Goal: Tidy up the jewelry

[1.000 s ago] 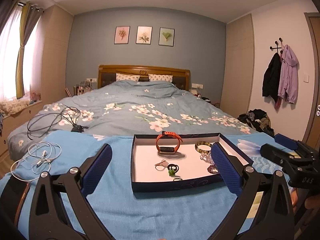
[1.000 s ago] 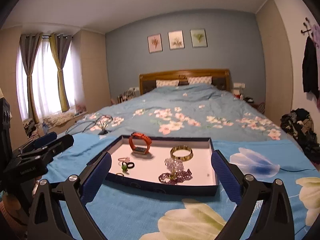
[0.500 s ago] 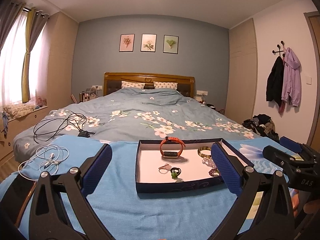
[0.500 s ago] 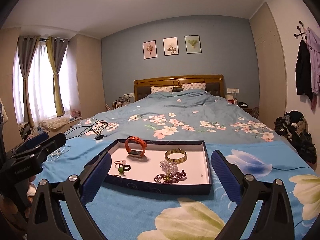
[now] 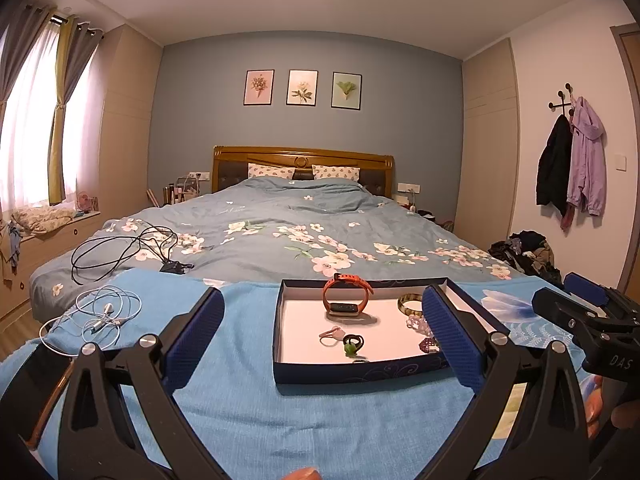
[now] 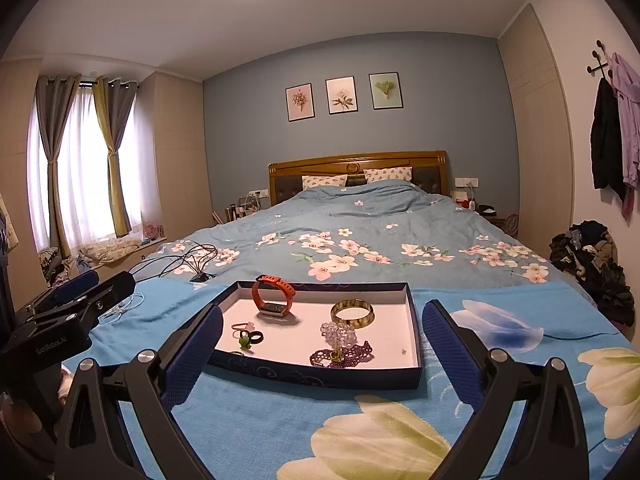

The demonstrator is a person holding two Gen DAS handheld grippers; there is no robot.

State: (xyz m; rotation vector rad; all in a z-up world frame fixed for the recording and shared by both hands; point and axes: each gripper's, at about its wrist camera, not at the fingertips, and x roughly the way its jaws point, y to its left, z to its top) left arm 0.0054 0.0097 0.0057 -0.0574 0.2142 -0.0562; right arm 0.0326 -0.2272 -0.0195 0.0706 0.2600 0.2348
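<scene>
A shallow dark blue box (image 5: 352,372) (image 6: 320,378) with a white floor lies on the blue blanket at the bed's foot. In it are an orange wristband (image 5: 346,296) (image 6: 273,294), a gold-green bangle (image 6: 352,312) (image 5: 410,304), pale lilac beads (image 6: 338,332), a dark purple bead string (image 6: 342,354), a pink ring (image 5: 333,334) (image 6: 241,326) and a black-and-green ring (image 5: 352,344) (image 6: 248,338). My left gripper (image 5: 322,340) is open and empty, just short of the box. My right gripper (image 6: 322,344) is open and empty, also short of the box.
White earphone cables (image 5: 104,312) and black cables (image 5: 124,250) lie on the bed to the left. The floral duvet (image 5: 304,232) stretches behind the box. A pile of clothes (image 6: 592,256) sits on the floor at the right, coats (image 5: 572,168) hang on the wall.
Both grippers have tilted upward and drawn back a little, so the box sits lower and smaller in both views. The jaws have stayed open. Nothing in the box has moved.
</scene>
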